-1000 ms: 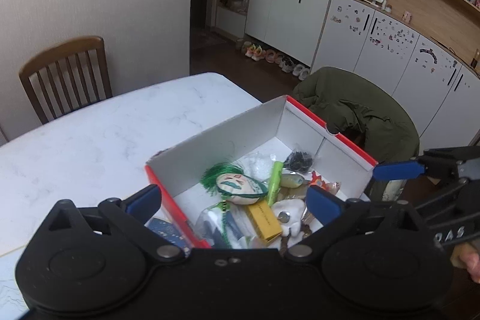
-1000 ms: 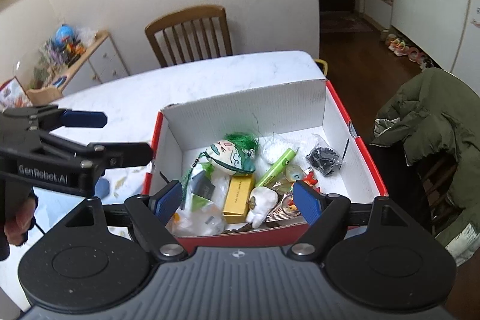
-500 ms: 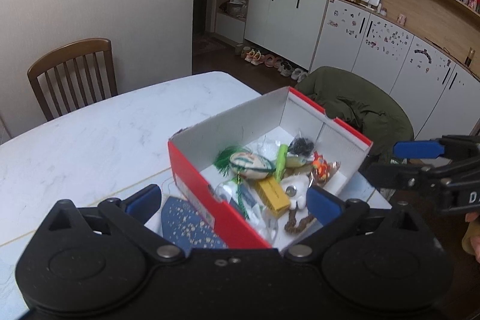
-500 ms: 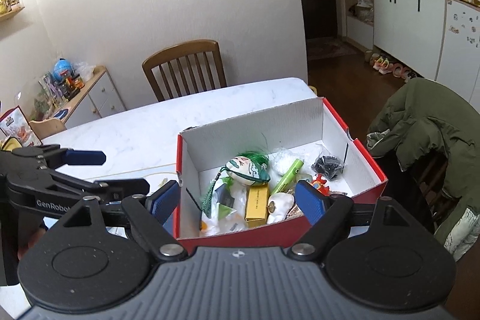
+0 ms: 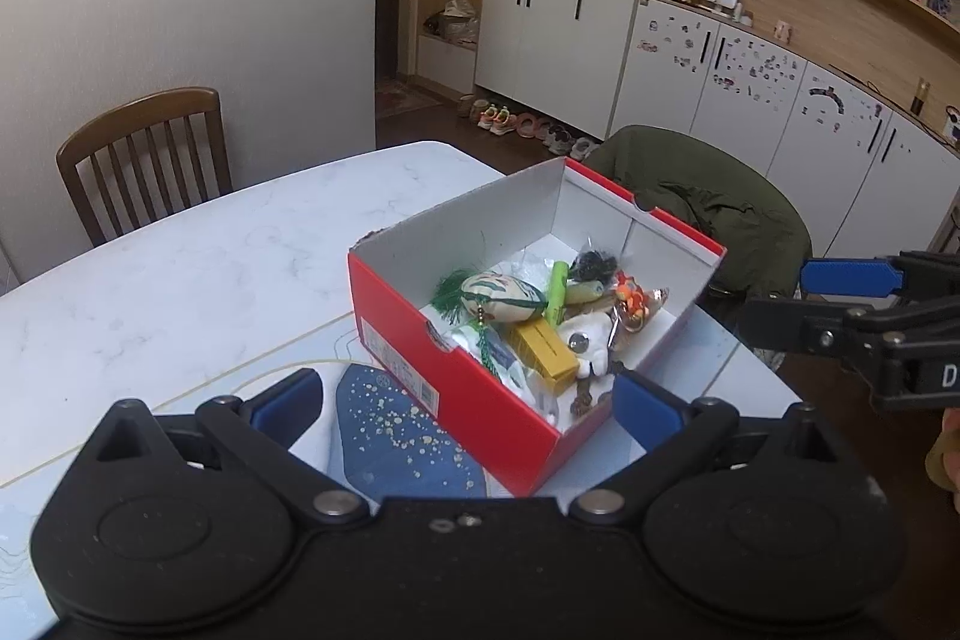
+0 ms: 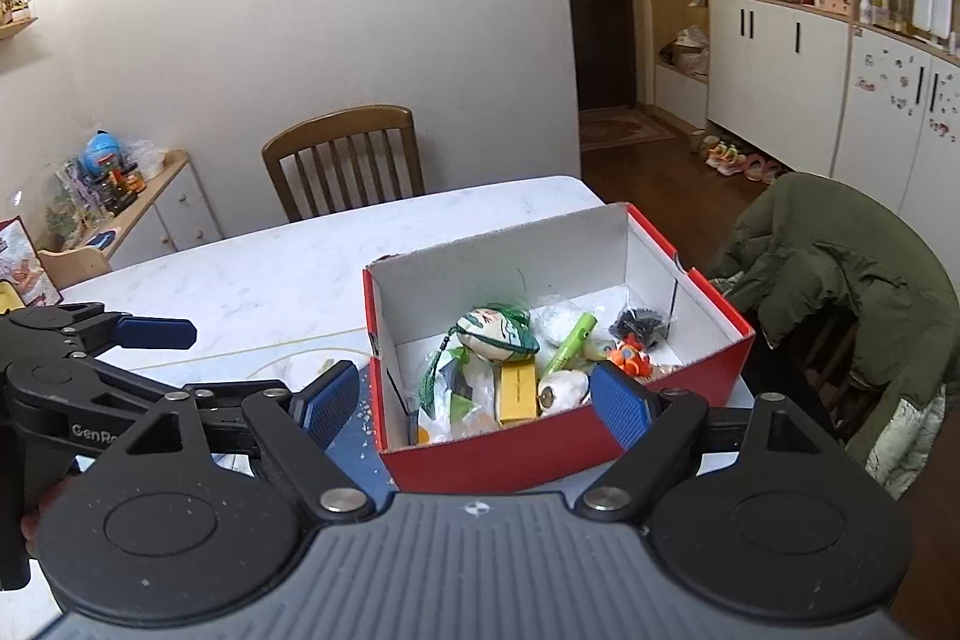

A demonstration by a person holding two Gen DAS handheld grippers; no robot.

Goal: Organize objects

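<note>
Here the box (image 6: pixel 558 451) sits on the worktop (image 5: pixel 198 274) near its right edge, crammed with trinkets; both tongs, left (image 5: pixel 462 409) and right (image 6: pixel 474 403), hang wide and empty just short of it, seemingly poised to pick.

Two wrist views, near, angled down (sharing red box (image 5: pixel 480 388))

A home dining room: marble table (image 6: pixel 288 274), wooden chair (image 6: pixel 345 160), shoes (image 5: pixel 522 124) under stickered cupboards (image 5: pixel 744 100).
</note>
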